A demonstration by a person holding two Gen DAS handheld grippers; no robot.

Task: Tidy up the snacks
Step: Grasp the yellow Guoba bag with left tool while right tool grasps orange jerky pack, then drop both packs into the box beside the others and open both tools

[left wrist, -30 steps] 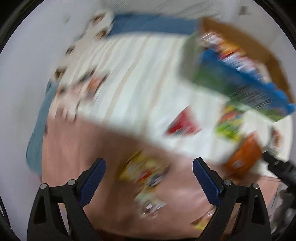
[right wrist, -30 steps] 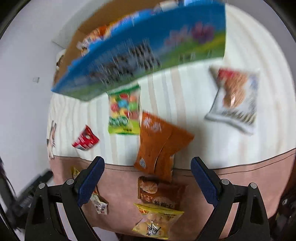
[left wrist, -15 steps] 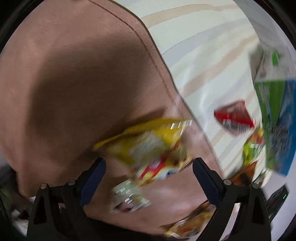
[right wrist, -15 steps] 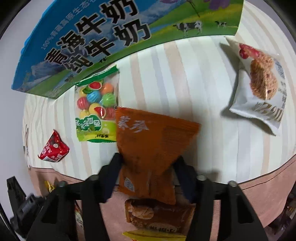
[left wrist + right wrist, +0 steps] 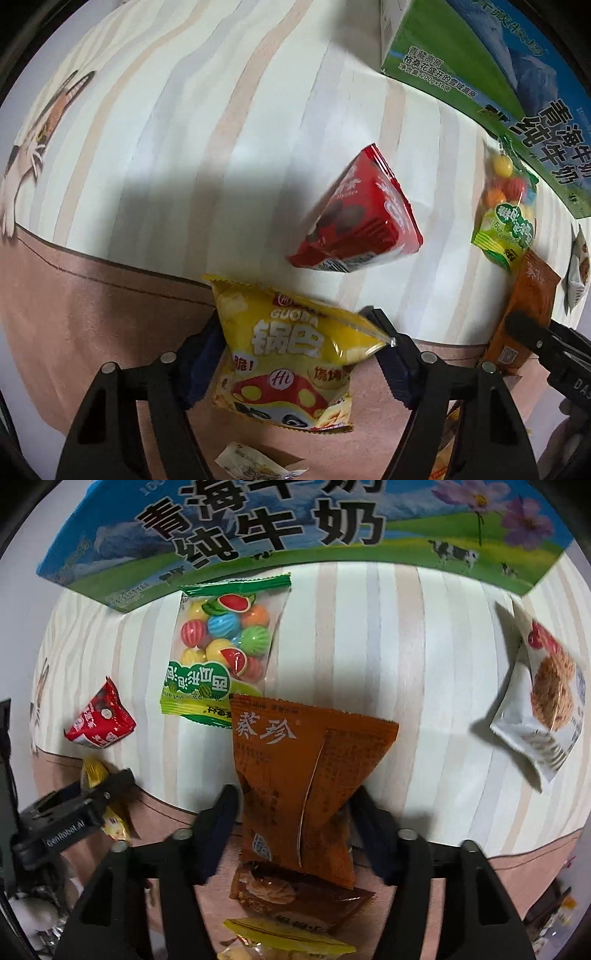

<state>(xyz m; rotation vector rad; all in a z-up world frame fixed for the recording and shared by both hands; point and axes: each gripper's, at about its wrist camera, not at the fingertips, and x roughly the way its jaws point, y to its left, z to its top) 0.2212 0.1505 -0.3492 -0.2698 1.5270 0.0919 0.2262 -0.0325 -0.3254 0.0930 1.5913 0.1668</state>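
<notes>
Left hand-held gripper [image 5: 299, 343]: jaws just closing, pinching yellow chip packet [image 5: 291, 354]. Right hand-held gripper [image 5: 291, 823]: jaws just reopening slightly, pinching orange snack packet [image 5: 303, 775]. Beside: gumball bag [image 5: 221, 653], milk carton box [image 5: 295, 528].

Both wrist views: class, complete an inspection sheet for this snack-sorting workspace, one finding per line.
Surface: striped cloth, pink border.
Job's things: yellow bag, orange bag, red packet, candy bag, white packet, brown packet; milk box behind.
Clutter: nothing seen.
Grippers: left claw has been closing, pads on yellow bag; right claw has just widened, pads touching orange bag.
Cables: nothing seen.
Surroundings: too little shown to tell.
</notes>
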